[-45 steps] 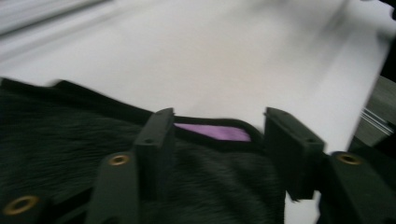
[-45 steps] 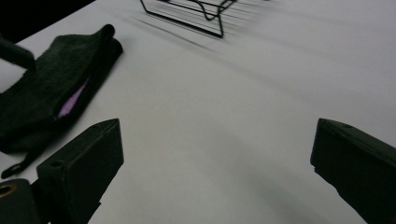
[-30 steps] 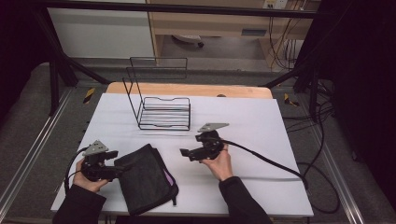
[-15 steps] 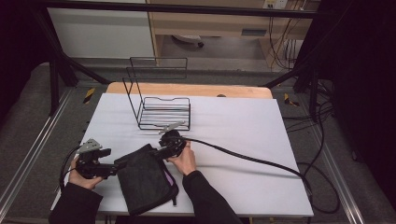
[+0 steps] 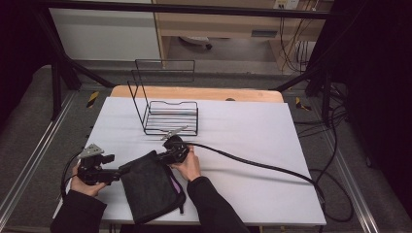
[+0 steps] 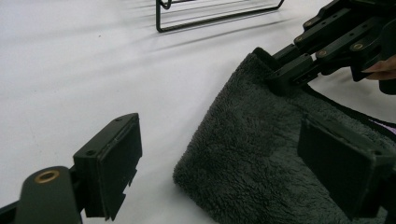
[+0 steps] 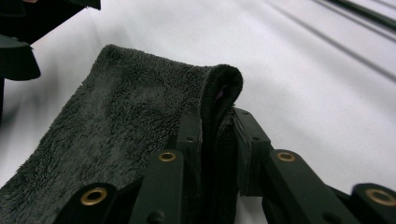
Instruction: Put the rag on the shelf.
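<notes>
A dark grey fleecy cloth lies on the near left part of the white tabletop, one end reaching toward the near edge. The right gripper pinches the cloth's far corner: in the right gripper view its fingers are pressed onto a raised fold of the pile, with a sliver of what looks like purple lining inside the fold. The left gripper sits at the cloth's left edge, its fingers spread wide, one over bare tabletop and one over the cloth, gripping nothing. A black wire rack stands farther back, apart from the cloth. A thick black cable trails from the right gripper across the tabletop
</notes>
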A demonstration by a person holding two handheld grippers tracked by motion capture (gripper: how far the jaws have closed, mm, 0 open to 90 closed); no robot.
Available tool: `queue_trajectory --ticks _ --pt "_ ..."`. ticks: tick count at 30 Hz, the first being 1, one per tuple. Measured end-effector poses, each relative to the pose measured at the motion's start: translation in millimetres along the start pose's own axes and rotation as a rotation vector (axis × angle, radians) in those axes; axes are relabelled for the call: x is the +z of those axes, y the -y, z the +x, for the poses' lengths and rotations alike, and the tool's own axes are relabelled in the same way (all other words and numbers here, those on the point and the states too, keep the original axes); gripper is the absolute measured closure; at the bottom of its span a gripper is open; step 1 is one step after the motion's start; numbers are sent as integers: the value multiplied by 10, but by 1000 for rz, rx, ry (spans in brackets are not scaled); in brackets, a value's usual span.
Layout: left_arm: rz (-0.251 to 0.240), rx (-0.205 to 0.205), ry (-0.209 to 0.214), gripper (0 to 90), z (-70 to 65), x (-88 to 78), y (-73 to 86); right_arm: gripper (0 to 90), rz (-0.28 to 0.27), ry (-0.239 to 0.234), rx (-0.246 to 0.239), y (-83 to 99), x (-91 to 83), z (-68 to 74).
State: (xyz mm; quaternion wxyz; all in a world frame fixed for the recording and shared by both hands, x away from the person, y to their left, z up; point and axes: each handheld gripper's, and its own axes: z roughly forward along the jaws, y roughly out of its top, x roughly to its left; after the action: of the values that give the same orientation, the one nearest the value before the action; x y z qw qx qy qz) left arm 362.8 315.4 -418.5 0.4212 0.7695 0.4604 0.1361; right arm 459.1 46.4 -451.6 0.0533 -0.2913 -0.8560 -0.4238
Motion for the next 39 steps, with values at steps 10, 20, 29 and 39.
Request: queue_trajectory --ticks 10,20,29,39 --pt "4 8 6 139 -23 14 5 772 -48 84 27 107 -292 52" --pt "16 21 18 138 -73 47 9 774 -54 172 67 293 -579 3" --pt "26 34 27 138 -125 75 8 773 -66 243 97 438 -830 -60" --pt "35 53 36 137 -172 106 1 669 -84 270 80 543 -789 -197"
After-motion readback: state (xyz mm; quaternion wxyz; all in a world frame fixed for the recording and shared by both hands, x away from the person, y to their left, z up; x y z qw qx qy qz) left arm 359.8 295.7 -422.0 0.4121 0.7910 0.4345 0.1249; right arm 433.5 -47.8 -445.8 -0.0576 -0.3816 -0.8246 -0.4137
